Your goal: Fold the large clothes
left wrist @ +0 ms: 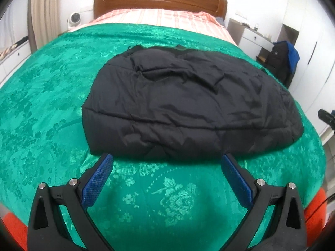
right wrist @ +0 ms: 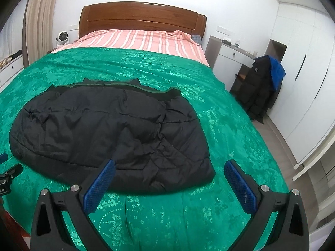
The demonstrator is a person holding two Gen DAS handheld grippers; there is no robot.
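Note:
A black quilted jacket [left wrist: 184, 104] lies folded into a compact bundle on the green bedspread [left wrist: 48, 96]. It also shows in the right wrist view [right wrist: 108, 131], left of centre. My left gripper [left wrist: 167, 159] is open and empty, its blue pads just short of the jacket's near edge. My right gripper [right wrist: 169, 165] is open and empty, over the jacket's near right corner, with the left pad above the fabric. The tip of the left gripper [right wrist: 8, 171] shows at the left edge of the right wrist view.
The bed has a wooden headboard [right wrist: 142, 18] and a pink striped sheet [right wrist: 138, 39]. A chair draped with a black and a blue jacket [right wrist: 261, 83] stands right of the bed by a white nightstand [right wrist: 228, 60] and wardrobe [right wrist: 303, 83]. A fan [right wrist: 62, 36] sits far left.

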